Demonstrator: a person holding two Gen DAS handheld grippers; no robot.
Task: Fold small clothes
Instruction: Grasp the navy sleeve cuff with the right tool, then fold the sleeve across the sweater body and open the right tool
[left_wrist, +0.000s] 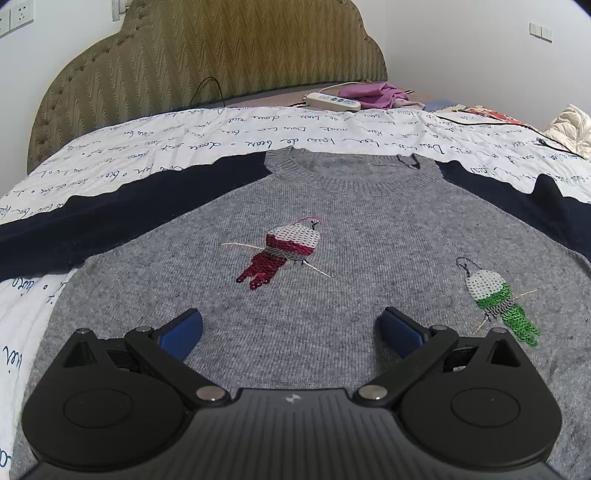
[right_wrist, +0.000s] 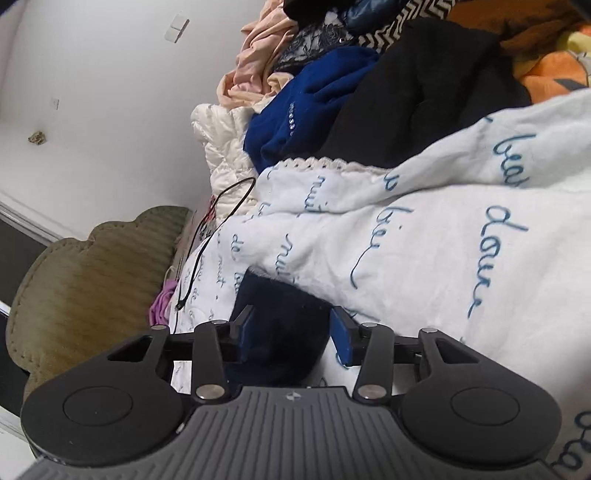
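A grey knit sweater (left_wrist: 351, 229) with navy sleeves lies flat, front up, on a white bedspread (left_wrist: 184, 136) printed with blue script. It bears a red sequin bird (left_wrist: 284, 251) and a green one (left_wrist: 495, 295). My left gripper (left_wrist: 288, 332) hovers open just above the sweater's lower chest, nothing between its blue pads. In the right wrist view my right gripper (right_wrist: 291, 332) is rolled on its side at the navy sleeve end (right_wrist: 280, 302). The sleeve lies between the two pads, which stand partly apart and do not visibly press on it.
A padded olive headboard (left_wrist: 221, 55) stands at the far end. A power strip (left_wrist: 332, 101), purple cloth (left_wrist: 376, 94) and a black cable (left_wrist: 517, 129) lie beyond the sweater. A heap of mixed clothes (right_wrist: 369, 92) and a white quilted garment (right_wrist: 221, 147) lie past the bedspread's fold.
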